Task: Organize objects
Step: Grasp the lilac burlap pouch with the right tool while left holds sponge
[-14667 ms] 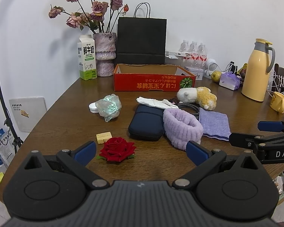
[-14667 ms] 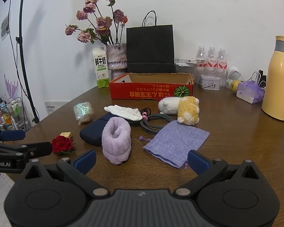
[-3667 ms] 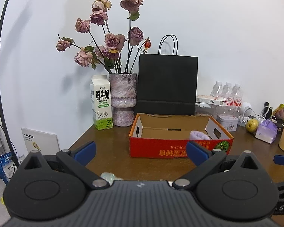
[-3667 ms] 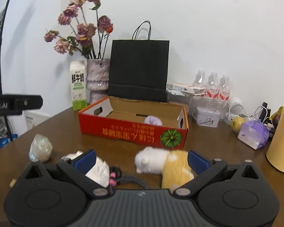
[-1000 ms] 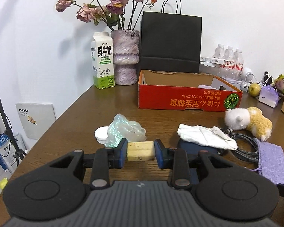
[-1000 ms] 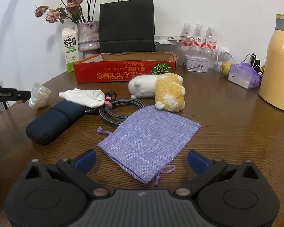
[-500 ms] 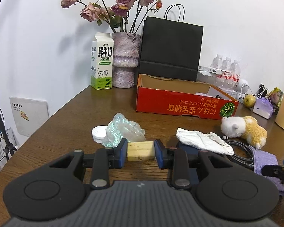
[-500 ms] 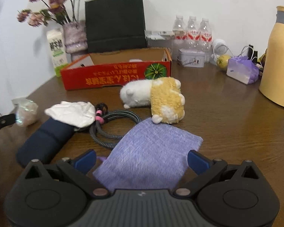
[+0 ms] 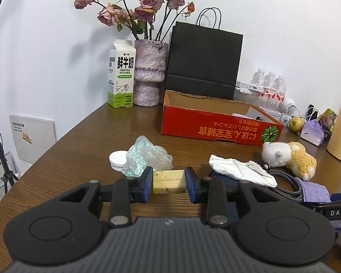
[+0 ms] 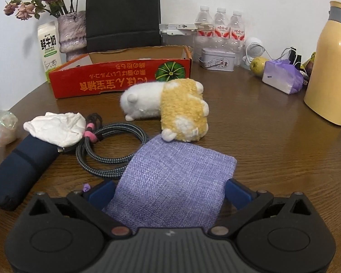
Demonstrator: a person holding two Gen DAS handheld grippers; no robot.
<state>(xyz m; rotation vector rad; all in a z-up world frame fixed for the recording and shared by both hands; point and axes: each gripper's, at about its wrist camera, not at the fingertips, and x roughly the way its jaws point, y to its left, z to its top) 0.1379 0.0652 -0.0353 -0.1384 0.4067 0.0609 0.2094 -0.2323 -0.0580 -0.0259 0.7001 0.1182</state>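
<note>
Left hand-held gripper [image 9: 169, 183] clamped tight on a small yellow block [image 9: 169, 181], blue pads pressing both ends, held just above the wooden desk [image 9: 84, 150]. Right hand-held gripper [image 10: 169, 193] spread wide, blue fingers [image 10: 237, 194] straddling the near end of a purple woven pouch [image 10: 177, 173] lying flat on the desk, not squeezing it. Just past the block, an iridescent crumpled wrapper [image 9: 145, 157] touching a white bottle cap [image 9: 117, 159]. Off to the right, a dark blue case [image 10: 22, 168] with a crumpled white cloth [image 10: 56, 128] lying on its far end, right beside a coiled braided cable [image 10: 111, 150] running under the pouch edge. Beyond the pouch, a white-and-yellow plush toy [image 10: 170, 107] on its side, one paw touching the pouch's far edge. Further back, an open red cardboard box [image 9: 218, 129], something pale purple peeking from inside. Against the wall: milk carton [image 9: 121, 74], vase of dried roses [image 9: 149, 72], black paper bag [image 9: 204, 61], water bottles [image 10: 220, 26], yellow thermos [image 10: 332, 63].
</note>
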